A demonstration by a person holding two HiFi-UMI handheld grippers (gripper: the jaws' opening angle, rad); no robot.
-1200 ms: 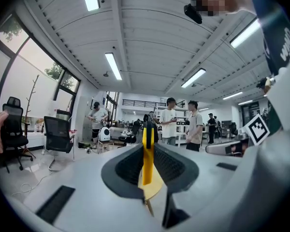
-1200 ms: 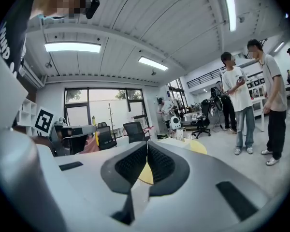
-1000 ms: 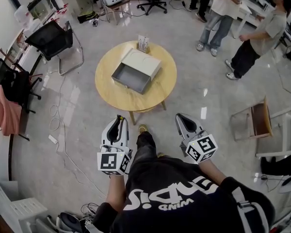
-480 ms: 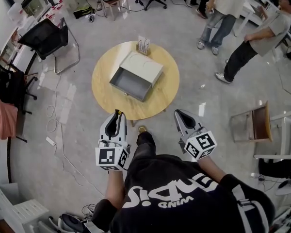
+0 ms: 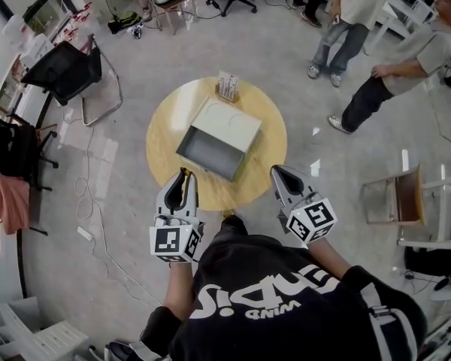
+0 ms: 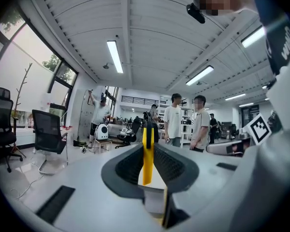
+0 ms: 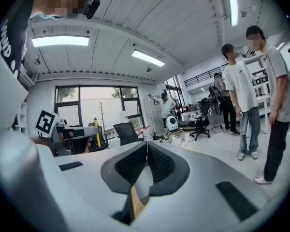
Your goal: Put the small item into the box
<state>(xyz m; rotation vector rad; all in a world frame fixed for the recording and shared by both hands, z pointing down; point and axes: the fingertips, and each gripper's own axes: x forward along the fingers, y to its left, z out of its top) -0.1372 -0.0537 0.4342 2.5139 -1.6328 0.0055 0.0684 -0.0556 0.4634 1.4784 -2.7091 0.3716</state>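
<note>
A grey open box (image 5: 209,152) with a white lid part (image 5: 227,123) lies on the round wooden table (image 5: 165,130). My left gripper (image 5: 183,174) hovers at the table's near edge, just short of the box. It is shut on a thin yellow strip-like item (image 6: 145,159), which stands upright between the jaws of the left gripper (image 6: 147,129). My right gripper (image 5: 275,171) is level with it near the box's right corner. The right gripper (image 7: 147,147) is shut with nothing between its jaws. From the right gripper view the yellow item (image 7: 96,131) sticks up out of the left gripper.
A small card holder (image 5: 227,88) stands at the table's far edge. A black chair (image 5: 60,70) is at the left and a wooden chair (image 5: 400,197) at the right. Two people (image 5: 403,65) stand beyond the table. Cables (image 5: 89,190) lie on the floor at the left.
The table and box have come closer. Both grippers now reach the table's near edge. The left gripper's hold on the yellow item is the same.
</note>
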